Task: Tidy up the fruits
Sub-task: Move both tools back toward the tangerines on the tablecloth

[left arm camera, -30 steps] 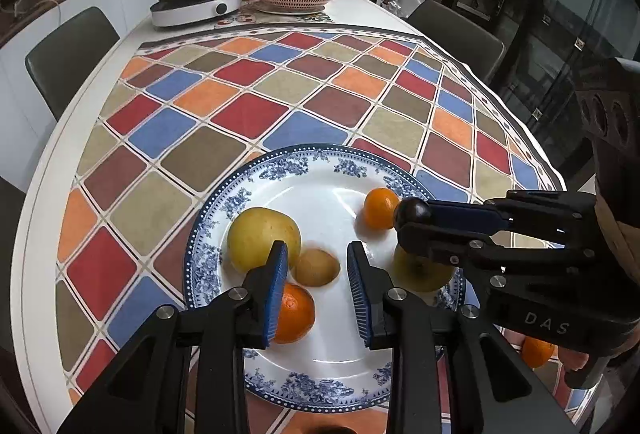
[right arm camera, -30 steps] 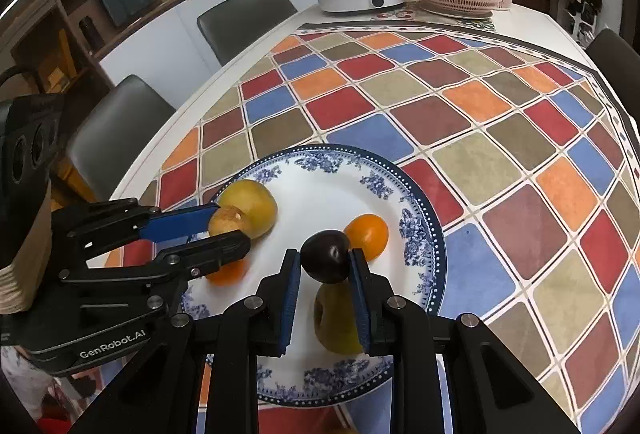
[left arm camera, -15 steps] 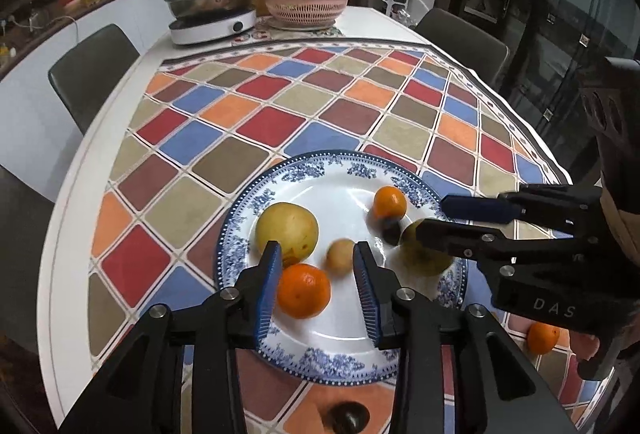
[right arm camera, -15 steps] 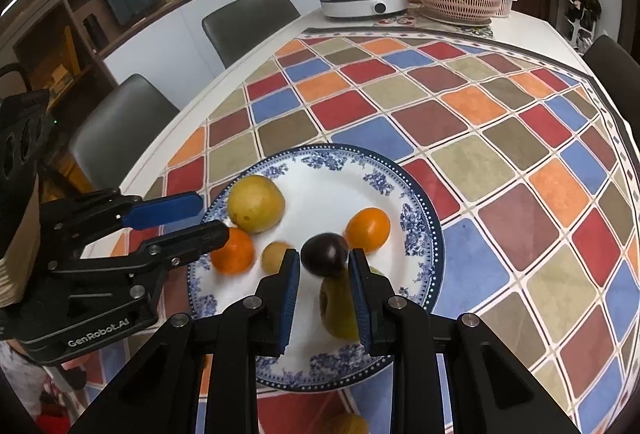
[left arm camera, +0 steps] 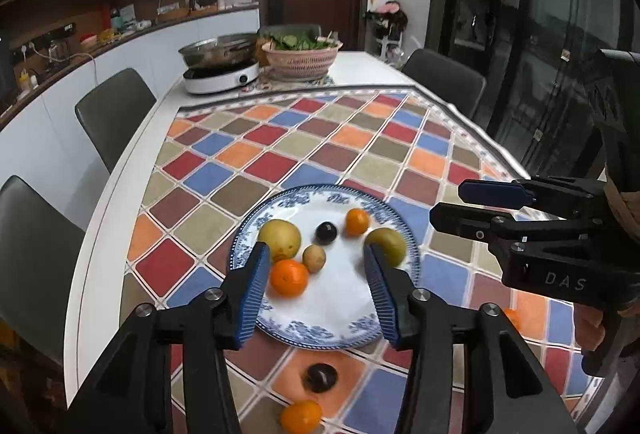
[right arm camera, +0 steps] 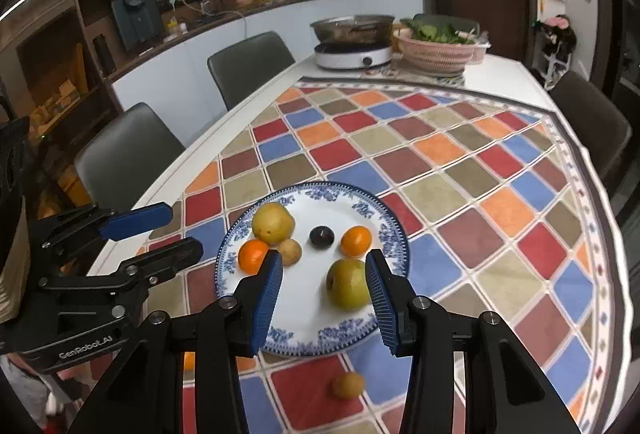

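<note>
Left gripper [left arm camera: 316, 284] and right gripper [right arm camera: 324, 292] opening, both empty above plate [left arm camera: 340, 330]; loose dark plum [left arm camera: 320, 377], probably, nearer left gripper, off plate's near edge.

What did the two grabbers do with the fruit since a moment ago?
The left gripper let go of the small brown fruit, and the right gripper let go of the dark plum; both now lie on the blue-patterned plate. Both grippers pulled back and up, jaws opening, nothing between them. The plate and the other fruit stayed put.
</note>
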`<state>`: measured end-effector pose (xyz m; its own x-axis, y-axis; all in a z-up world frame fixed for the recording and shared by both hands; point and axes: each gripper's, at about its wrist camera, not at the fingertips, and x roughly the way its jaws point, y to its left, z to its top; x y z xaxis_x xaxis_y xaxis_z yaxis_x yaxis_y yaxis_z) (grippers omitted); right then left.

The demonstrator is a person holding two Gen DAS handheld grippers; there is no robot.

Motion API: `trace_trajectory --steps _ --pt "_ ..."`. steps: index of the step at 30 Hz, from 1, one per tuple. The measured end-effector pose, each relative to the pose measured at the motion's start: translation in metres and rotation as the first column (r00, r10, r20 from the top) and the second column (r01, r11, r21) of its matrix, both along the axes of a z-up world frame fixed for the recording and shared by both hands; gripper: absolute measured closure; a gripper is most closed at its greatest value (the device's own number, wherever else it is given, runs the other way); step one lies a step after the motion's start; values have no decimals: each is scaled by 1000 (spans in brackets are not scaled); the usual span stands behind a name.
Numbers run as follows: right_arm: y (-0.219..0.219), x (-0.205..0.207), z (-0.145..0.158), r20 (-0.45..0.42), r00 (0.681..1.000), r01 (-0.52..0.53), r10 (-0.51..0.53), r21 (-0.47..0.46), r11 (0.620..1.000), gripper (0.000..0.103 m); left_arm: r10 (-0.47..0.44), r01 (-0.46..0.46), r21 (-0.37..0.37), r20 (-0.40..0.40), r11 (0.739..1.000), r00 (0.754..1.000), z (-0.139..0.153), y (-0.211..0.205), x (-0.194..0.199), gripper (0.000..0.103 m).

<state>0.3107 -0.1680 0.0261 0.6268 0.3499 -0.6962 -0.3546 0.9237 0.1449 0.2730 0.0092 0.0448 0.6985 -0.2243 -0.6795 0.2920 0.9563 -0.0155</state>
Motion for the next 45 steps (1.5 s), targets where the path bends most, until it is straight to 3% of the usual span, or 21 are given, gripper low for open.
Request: trace_trajectory --steps 4,9,11,15,20,30,36,45 --pt "-9 -22 16 47 998 30 -30 -6 1000 48 2 -2 -4 41 1000 999 11 -6 -23 47" --pt "-20 -48 26 79 994 77 -76 -13 997 46 11 -12 16 100 1000 995 21 -10 -50 44" --pt "-24 -58 28 84 992 96 -94 -14 995 38 22 -27 29 135 999 991 25 -8 -63 40" --pt "-28 -81 29 110 987 126 -121 -44 991 37 49 -63 64 196 996 979 31 -5 -87 34" --pt "-31 -105 26 123 980 168 -159 -69 983 29 81 -110 107 243 988 967 29 1 -113 18" --pt "-37 -135 6 107 952 297 -287 -87 951 26 168 -184 99 152 978 974 -3 21 -145 10" --pt "-37 -144 -12 103 926 374 -364 -106 921 26 227 -229 87 23 970 974 -32 33 -135 9" --pt "-45 -135 -58 -71 890 443 -451 -101 891 26 256 -248 123 -59 961 965 -66 32 -121 9"
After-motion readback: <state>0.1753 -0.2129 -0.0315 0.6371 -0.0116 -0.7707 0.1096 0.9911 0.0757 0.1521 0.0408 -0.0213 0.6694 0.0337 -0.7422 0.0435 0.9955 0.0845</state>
